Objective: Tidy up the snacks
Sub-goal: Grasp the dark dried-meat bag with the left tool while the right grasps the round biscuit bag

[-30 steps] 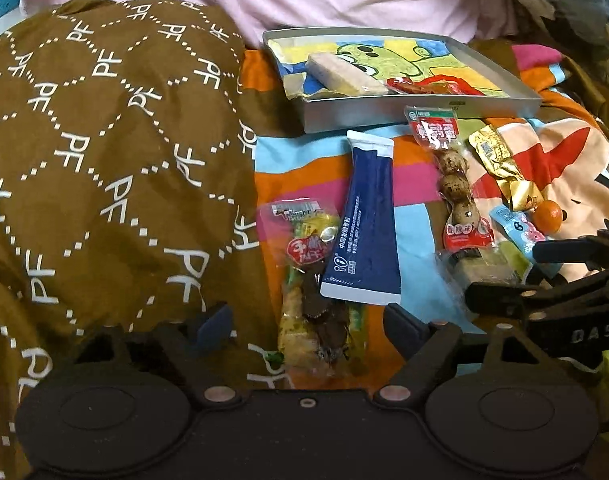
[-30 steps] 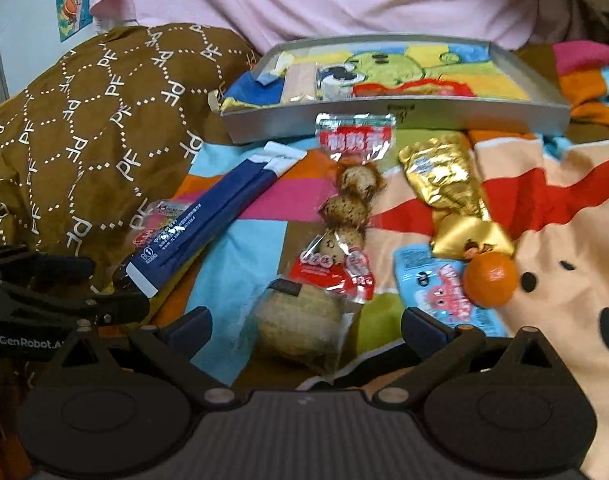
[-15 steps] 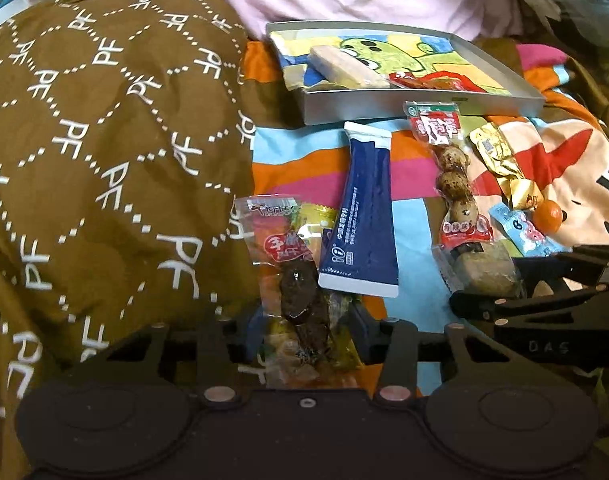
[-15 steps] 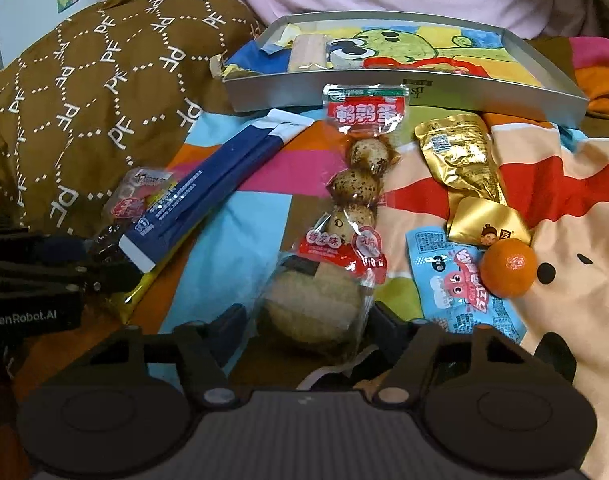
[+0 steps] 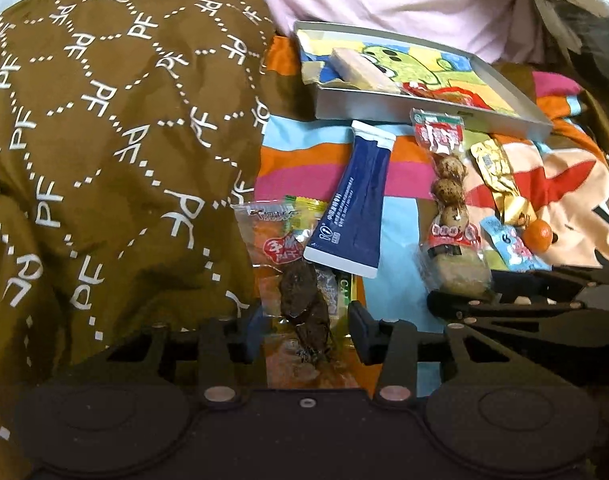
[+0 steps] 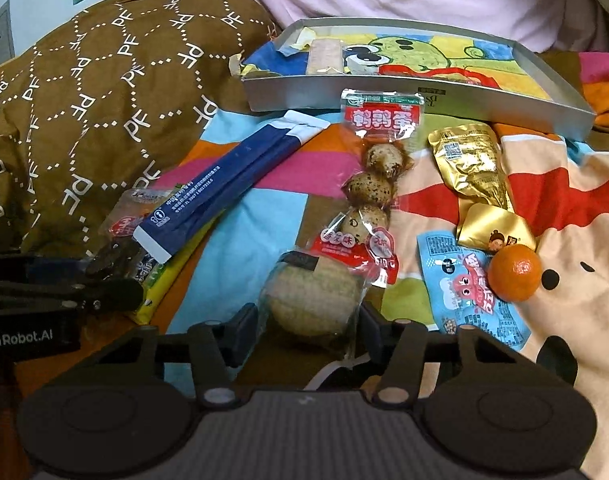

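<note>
I had the left gripper [image 5: 304, 326] clamped on the jerky pack [image 5: 300, 280] and the right gripper [image 6: 310, 326] pinched round the cake [image 6: 314, 300], both on the blanket [image 6: 240, 232] near the tray [image 6: 384, 96], prob. for loading w/ the rest.

Both wrist views look low, close, forward toward the shared tray [image 5: 404, 106].

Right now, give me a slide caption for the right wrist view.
Right gripper closed on a wrapped round pastry, metal tray beyond.
</note>
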